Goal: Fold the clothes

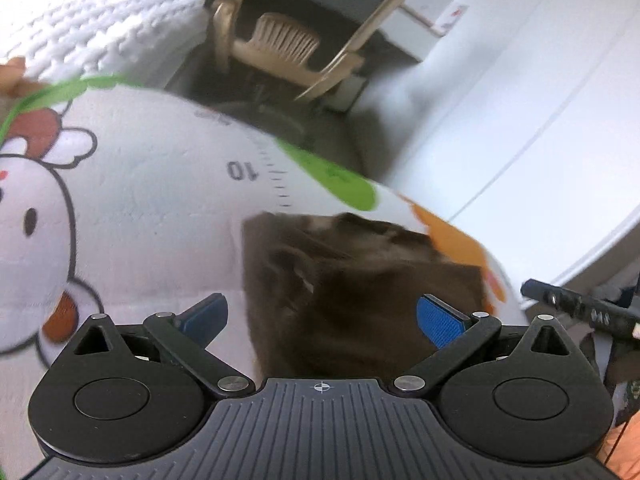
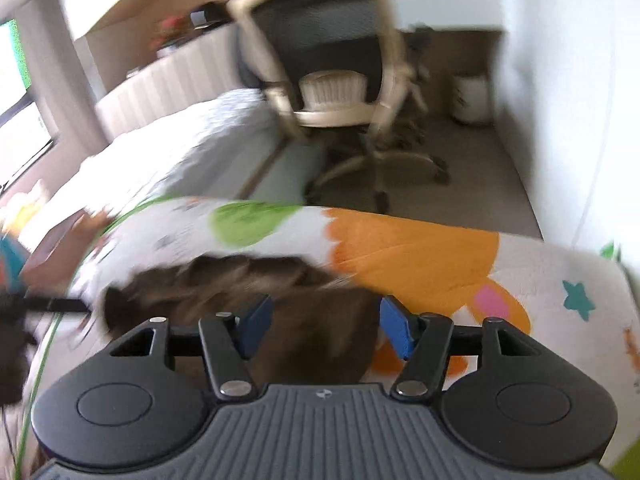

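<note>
the left gripper has its jaws spread wide, the two blue pads well apart, and a dark brown fuzzy garment lies between and ahead of them. the pads do not press on the cloth; whether they brush it cannot be told through the blur. the garment rests in a roughly folded heap on a white cartoon-print blanket with green and orange shapes, which carries a printed white chicken figure and a ruler marking reading 10. a black rod-like part shows at the right edge of this view.

the right gripper is likewise released, its jaws parted with the blue pads on either side of the same dark brown garment, which is streaked by motion blur. the blanket shows a large orange patch just beside the garment, a green patch beyond it and a small teal star near the right edge.

past the blanket's far edge stand a beige-framed office chair with a dark mesh back on a grey floor, and a white knitted bed cover.
</note>
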